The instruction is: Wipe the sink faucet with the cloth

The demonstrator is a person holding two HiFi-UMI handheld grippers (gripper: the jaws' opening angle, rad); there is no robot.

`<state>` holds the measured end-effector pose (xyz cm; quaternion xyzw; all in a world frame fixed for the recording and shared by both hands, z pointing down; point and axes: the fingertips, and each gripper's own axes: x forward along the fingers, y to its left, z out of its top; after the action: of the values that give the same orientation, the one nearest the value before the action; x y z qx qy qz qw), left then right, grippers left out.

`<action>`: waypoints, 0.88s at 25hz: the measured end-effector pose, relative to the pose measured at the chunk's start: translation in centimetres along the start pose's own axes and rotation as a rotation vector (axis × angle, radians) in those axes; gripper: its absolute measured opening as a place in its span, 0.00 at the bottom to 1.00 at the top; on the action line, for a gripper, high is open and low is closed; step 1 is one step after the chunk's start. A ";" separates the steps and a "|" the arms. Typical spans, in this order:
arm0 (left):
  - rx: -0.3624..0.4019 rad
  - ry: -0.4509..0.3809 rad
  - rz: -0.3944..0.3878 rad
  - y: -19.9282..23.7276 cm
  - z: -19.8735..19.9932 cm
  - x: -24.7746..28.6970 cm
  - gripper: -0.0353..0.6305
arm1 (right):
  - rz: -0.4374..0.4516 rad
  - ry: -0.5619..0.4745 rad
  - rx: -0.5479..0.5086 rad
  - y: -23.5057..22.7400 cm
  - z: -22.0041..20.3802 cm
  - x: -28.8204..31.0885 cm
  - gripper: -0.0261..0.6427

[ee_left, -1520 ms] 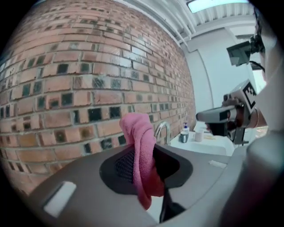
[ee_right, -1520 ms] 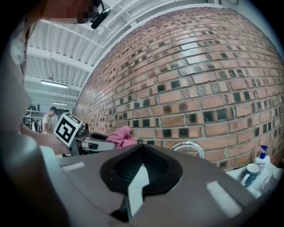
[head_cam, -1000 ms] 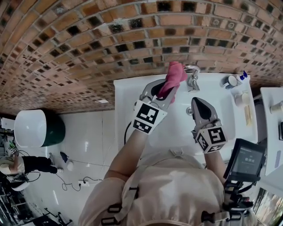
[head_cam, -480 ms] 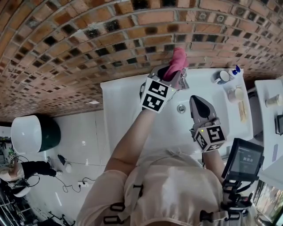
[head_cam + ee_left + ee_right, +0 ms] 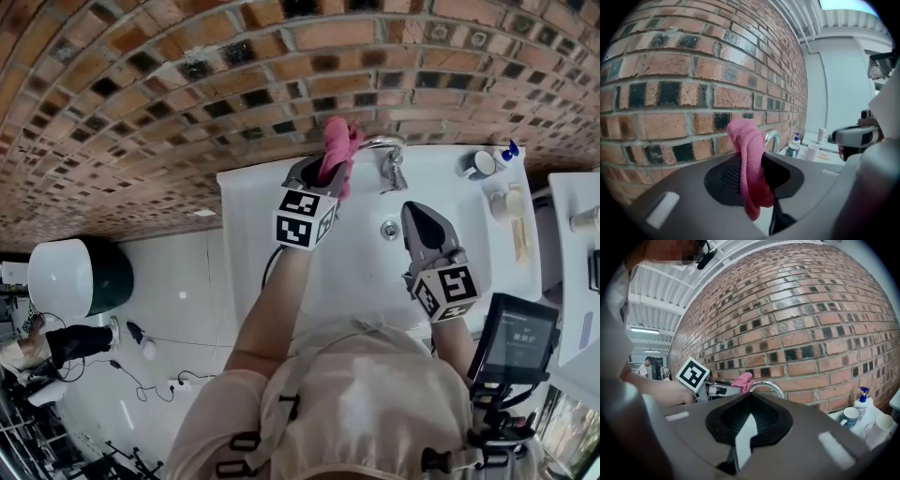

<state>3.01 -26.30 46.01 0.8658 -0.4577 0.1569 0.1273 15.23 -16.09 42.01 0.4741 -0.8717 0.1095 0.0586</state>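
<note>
A pink cloth (image 5: 339, 141) is pinched in my left gripper (image 5: 323, 171), which sits just left of the chrome faucet (image 5: 386, 150) at the back of the white sink (image 5: 251, 220). From the left gripper view the cloth (image 5: 747, 150) stands folded between the jaws, with the faucet's arch (image 5: 773, 138) right behind it; whether they touch I cannot tell. My right gripper (image 5: 416, 212) hovers over the basin in front of the faucet, shut and holding nothing. Its own view shows the right gripper (image 5: 750, 416), with the faucet (image 5: 766, 385), the cloth (image 5: 743, 379) and the left gripper's marker cube (image 5: 693, 373) ahead.
A brick wall (image 5: 187, 84) rises directly behind the sink. On the right rim stand a cup (image 5: 480, 167), a blue-capped bottle (image 5: 511, 154) and a mug (image 5: 506, 202). The drain (image 5: 390, 229) lies mid-basin. A screen device (image 5: 520, 342) hangs at my right side.
The left gripper and cloth went up over the faucet, then came down and leftwards to its left side. The right gripper stayed almost where it was.
</note>
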 end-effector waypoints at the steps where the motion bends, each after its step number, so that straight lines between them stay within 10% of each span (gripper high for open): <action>1: -0.003 -0.034 -0.008 -0.3 1.0 -0.3 0.21 | 0.003 0.001 -0.001 0.1 0.0 0.0 0.02; 8: 0.133 -0.073 -0.047 -2.5 5.2 1.5 0.21 | -0.007 0.002 -0.003 0.1 -0.1 -0.3 0.02; 18: 0.063 0.030 -0.005 -0.1 -1.5 1.1 0.21 | -0.016 0.016 0.015 -0.1 -1.1 -0.9 0.02; 22: 0.077 -0.082 -0.020 -1.8 1.8 0.0 0.21 | -0.014 0.006 0.017 -0.1 -0.9 -0.8 0.02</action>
<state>4.76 -25.95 44.25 0.8803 -0.4475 0.1374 0.0767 15.80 -15.28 42.72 0.4803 -0.8672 0.1178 0.0579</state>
